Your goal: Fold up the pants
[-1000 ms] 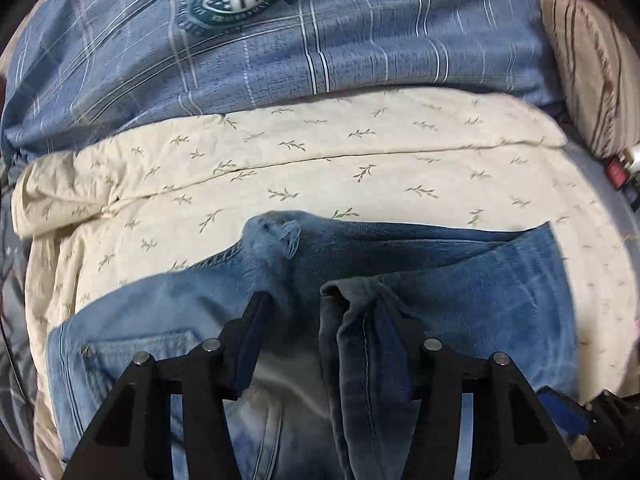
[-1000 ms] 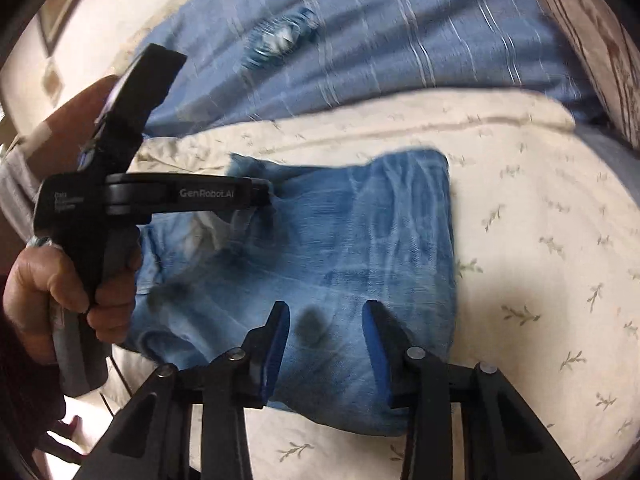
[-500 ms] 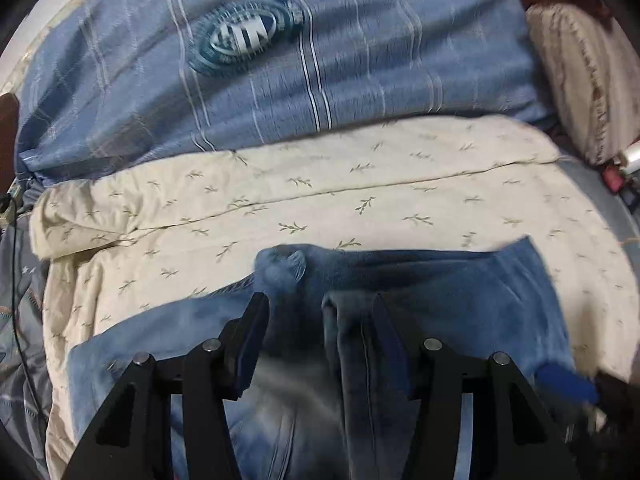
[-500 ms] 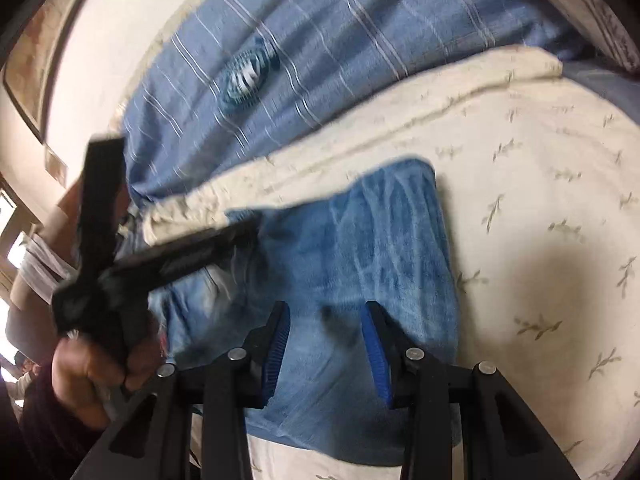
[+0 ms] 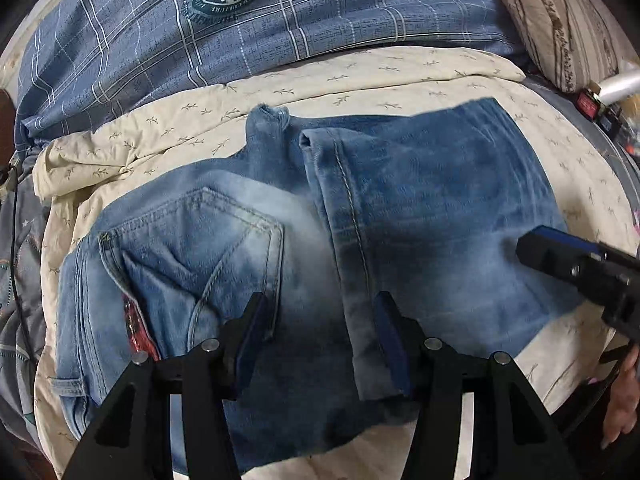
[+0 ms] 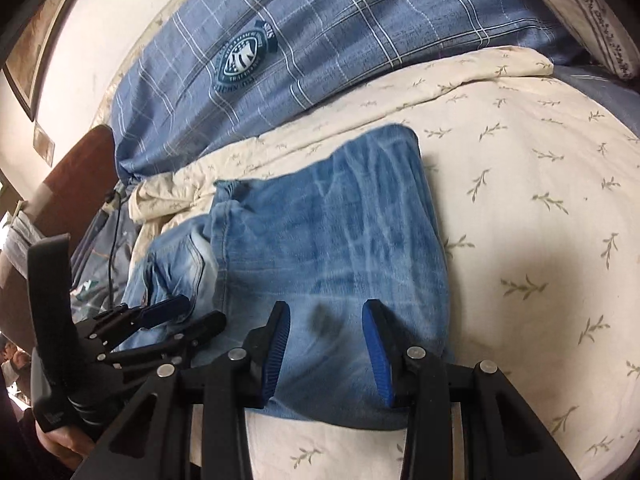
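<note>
Blue jeans (image 5: 420,208) lie folded on a cream leaf-print sheet (image 5: 360,80). The legs are doubled over the seat, with a back pocket (image 5: 200,248) showing at the left. My left gripper (image 5: 318,332) is open just above the jeans' near middle and holds nothing. My right gripper (image 6: 324,344) is open above the jeans (image 6: 328,240) near their front edge, empty. The right gripper also shows in the left wrist view (image 5: 576,268) at the right edge; the left gripper shows in the right wrist view (image 6: 176,324) at lower left.
A blue plaid duvet (image 5: 280,24) with a round badge lies behind the sheet. A striped pillow (image 5: 560,20) sits at the far right. A dark cable (image 6: 114,240) and patterned bedding lie at the left. A white wall (image 6: 120,20) stands behind.
Both grippers have pulled back and risen a little from the jeans. The folded jeans lie flat, with the pocket side now in plain view.
</note>
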The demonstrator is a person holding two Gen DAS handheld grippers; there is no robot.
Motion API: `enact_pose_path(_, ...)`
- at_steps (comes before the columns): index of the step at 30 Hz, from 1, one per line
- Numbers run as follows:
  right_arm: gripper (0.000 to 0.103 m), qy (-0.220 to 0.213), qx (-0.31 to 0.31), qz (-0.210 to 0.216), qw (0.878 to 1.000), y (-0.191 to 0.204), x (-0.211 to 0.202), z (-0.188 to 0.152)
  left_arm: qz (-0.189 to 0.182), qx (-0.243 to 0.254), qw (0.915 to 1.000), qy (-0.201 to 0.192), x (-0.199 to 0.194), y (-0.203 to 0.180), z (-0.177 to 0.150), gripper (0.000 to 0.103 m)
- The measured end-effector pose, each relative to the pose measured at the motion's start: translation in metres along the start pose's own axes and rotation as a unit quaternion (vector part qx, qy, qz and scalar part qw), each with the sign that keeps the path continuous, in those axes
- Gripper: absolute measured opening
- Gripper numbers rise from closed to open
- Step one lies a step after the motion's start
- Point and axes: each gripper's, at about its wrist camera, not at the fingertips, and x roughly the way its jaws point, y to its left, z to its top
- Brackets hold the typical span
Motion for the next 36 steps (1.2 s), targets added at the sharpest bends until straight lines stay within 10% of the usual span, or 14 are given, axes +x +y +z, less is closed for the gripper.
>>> enact_pose_path(13,0.042,-0.085,0.018,0.026,0.996,0.009,-0.021,0.023,-0.041,-0.056,0.9956,-0.062,-0.03,0.037,0.045,0.056)
enact_pose_path(22,0.042,-0.054,0.039,0.004,0.998,0.004,0.024,0.051,-0.02,-0.044,0.9988,-0.008,0.034,0.024,0.08,0.056)
enact_pose_path(36,0.047,-0.062,0.033,0.054,0.996,0.008,0.02,0.05,-0.008,-0.066,0.9946,-0.08,-0.028,0.048,0.04,0.056)
